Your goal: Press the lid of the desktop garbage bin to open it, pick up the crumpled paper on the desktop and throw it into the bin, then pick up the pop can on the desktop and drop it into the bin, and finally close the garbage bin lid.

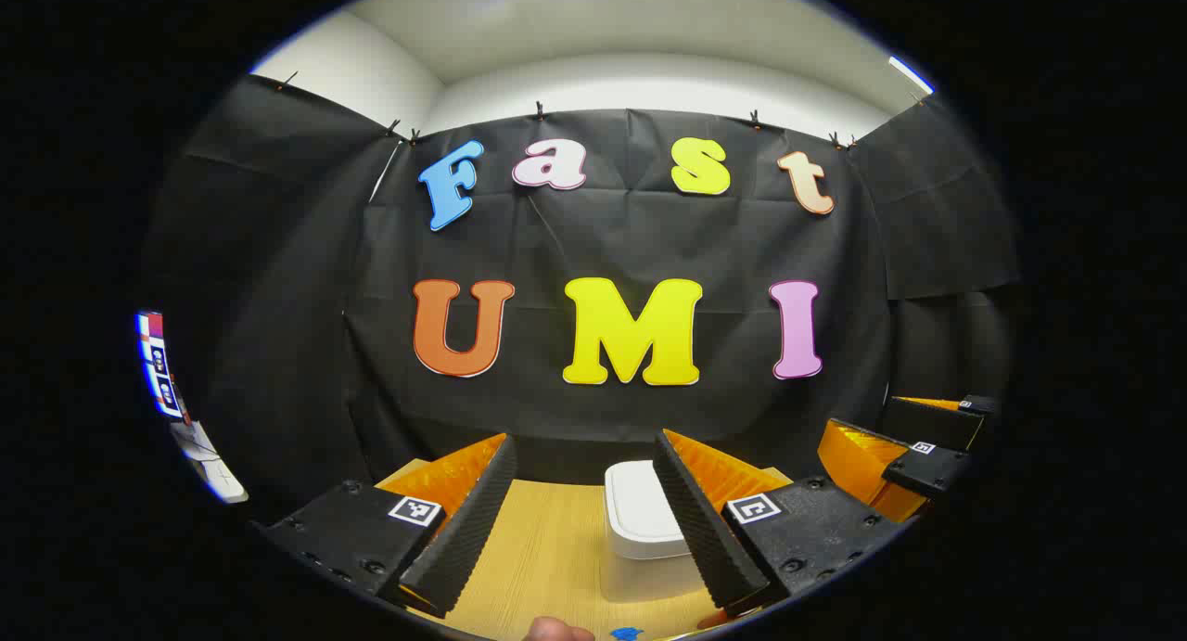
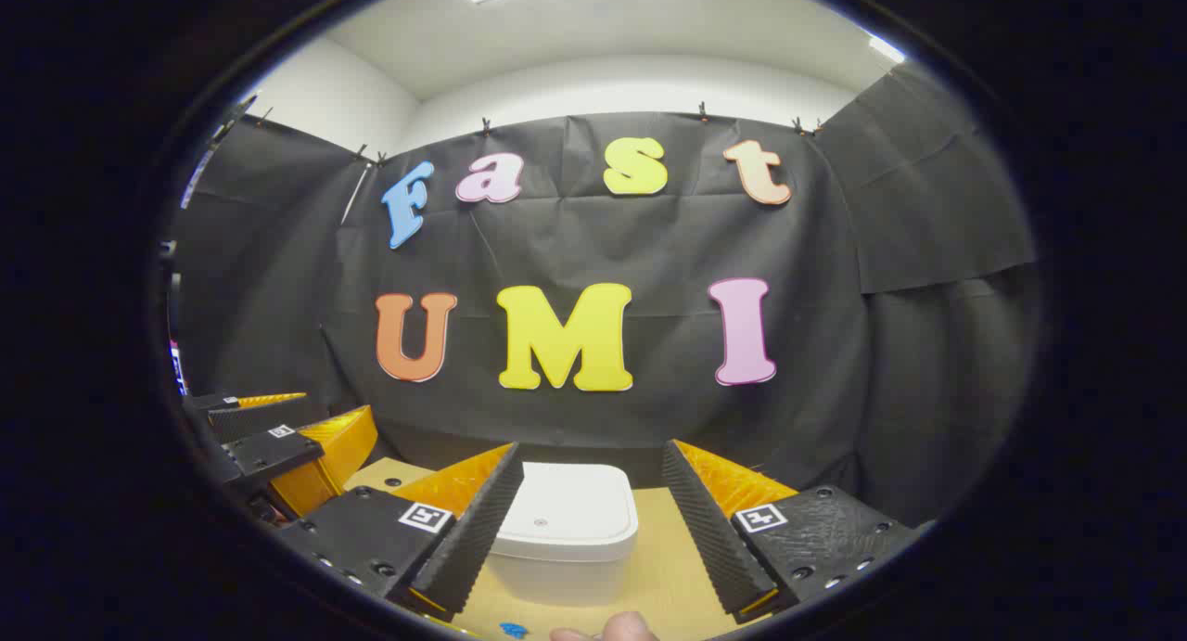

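The white desktop bin (image 1: 635, 516) stands on the wooden table (image 1: 542, 557) with its lid down. In the left gripper view it sits just ahead, partly behind the right finger. My left gripper (image 1: 584, 451) is open with nothing between its fingers. In the right gripper view the bin (image 2: 566, 520) is close and centred beyond my right gripper (image 2: 593, 455), which is also open and holds nothing. A small tan rounded thing (image 1: 556, 631) and a blue scrap (image 1: 627, 634) peek in at the bottom edge; I cannot tell what they are.
The right gripper (image 1: 913, 442) shows at the far right of the left gripper view, and the left gripper (image 2: 274, 432) at the far left of the right gripper view. The black cloth wall rises right behind the table's far edge (image 2: 399, 474).
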### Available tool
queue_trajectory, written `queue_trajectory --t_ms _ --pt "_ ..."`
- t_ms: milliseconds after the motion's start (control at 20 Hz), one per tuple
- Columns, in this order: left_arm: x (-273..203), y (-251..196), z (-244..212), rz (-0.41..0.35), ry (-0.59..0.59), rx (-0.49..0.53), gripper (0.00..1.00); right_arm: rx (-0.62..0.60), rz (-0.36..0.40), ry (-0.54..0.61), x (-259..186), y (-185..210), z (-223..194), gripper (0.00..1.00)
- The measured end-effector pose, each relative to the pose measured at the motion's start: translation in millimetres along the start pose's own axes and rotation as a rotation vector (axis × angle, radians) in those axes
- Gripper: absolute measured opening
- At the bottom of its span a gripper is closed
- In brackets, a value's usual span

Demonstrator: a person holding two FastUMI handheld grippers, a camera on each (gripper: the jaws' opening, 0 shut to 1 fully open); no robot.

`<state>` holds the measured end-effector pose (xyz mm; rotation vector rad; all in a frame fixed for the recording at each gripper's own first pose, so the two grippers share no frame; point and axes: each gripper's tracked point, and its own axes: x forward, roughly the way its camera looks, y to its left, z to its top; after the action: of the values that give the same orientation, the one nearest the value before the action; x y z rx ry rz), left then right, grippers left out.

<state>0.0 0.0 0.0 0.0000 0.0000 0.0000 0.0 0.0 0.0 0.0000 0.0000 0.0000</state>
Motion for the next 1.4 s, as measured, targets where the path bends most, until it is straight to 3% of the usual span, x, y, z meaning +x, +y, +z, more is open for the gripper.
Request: queue_trajectory --t_ms 1400 --pt "2 -1 -4 -0.007 0.017 0.015 0.96 -0.006 0.007 0.04 12 4 -14 0.94"
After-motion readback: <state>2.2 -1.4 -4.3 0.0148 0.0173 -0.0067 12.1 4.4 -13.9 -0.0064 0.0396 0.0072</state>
